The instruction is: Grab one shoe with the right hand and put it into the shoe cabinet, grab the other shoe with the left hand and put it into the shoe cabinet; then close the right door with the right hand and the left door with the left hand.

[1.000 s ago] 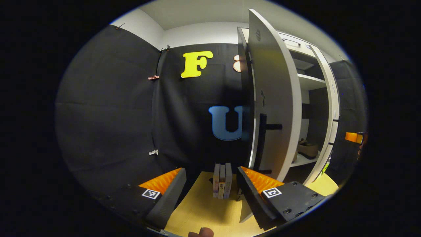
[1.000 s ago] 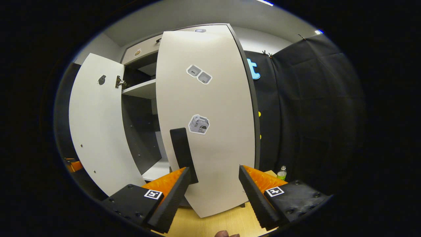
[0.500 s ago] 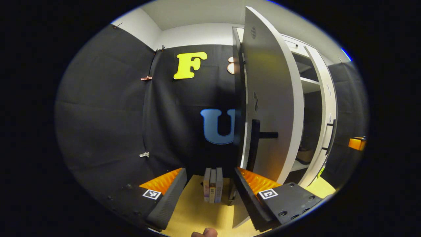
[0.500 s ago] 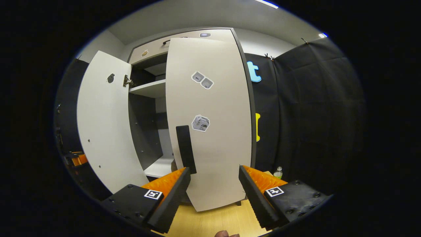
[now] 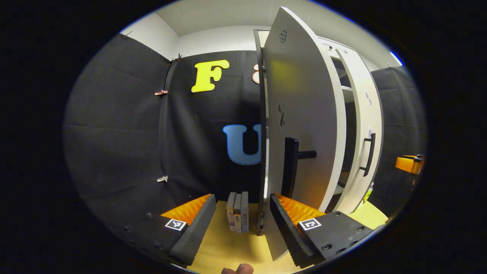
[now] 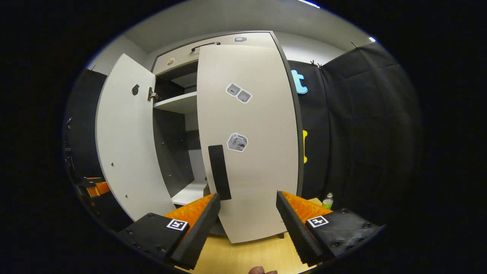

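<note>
Left gripper (image 5: 240, 222): I am holding it with jaws spread, gripping nothing, low over the wooden surface (image 5: 228, 247). Its right-hand finger (image 5: 289, 224) is sitting just beside the lower edge of the left door (image 5: 304, 114); I cannot tell whether it is touching.

Left door: standing partly open, edge-on to me, its black handle (image 5: 290, 167) facing the gripper.

Right gripper (image 6: 247, 224): I am holding it with jaws spread, gripping nothing, facing the right door (image 6: 251, 152).

Right door: nearly shut, its dark handle (image 6: 219, 172) just above my left-hand finger (image 6: 198, 220).

Shoe cabinet (image 6: 179, 114): a gap is showing between the doors, with a shelf and dark interior; the shoes are not discernible in there.

Books (image 5: 237, 211): three standing upright at the surface's far edge, by the cabinet's side.

Bottle (image 6: 327, 200): standing at the surface's far right edge.
</note>
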The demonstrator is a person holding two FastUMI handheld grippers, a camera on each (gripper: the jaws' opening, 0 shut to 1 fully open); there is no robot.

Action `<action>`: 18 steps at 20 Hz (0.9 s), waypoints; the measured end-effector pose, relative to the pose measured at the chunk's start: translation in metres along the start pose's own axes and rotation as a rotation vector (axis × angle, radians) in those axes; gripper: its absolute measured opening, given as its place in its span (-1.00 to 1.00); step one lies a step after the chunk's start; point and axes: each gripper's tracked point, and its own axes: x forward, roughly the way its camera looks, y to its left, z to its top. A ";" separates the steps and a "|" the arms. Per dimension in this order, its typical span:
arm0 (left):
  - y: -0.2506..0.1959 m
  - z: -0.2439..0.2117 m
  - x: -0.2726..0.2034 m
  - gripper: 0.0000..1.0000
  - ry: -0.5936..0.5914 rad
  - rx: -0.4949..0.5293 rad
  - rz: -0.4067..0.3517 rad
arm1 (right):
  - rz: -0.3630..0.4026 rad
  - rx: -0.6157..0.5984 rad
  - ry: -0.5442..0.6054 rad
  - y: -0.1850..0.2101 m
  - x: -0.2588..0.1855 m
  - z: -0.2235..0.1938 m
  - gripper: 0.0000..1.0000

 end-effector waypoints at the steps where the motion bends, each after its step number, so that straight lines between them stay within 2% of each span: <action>1: -0.007 0.001 0.000 0.84 0.002 -0.003 -0.011 | 0.002 0.002 0.001 -0.002 -0.001 0.000 0.95; 8: -0.068 -0.001 0.011 0.84 -0.002 -0.060 -0.082 | 0.033 0.048 -0.005 -0.006 -0.008 0.009 0.95; 10: -0.091 -0.001 0.017 0.80 -0.007 -0.058 -0.100 | 0.036 0.041 -0.006 -0.008 -0.011 0.009 0.95; 12: -0.117 0.002 0.025 0.87 -0.018 -0.047 -0.123 | 0.038 0.037 -0.004 -0.011 -0.013 0.009 0.95; 14: -0.145 0.004 0.034 0.80 -0.024 -0.043 -0.153 | 0.039 0.039 -0.001 -0.016 -0.015 0.009 0.95; 18: -0.175 0.008 0.055 0.94 -0.035 -0.003 -0.149 | 0.035 0.039 0.000 -0.028 -0.020 0.009 0.95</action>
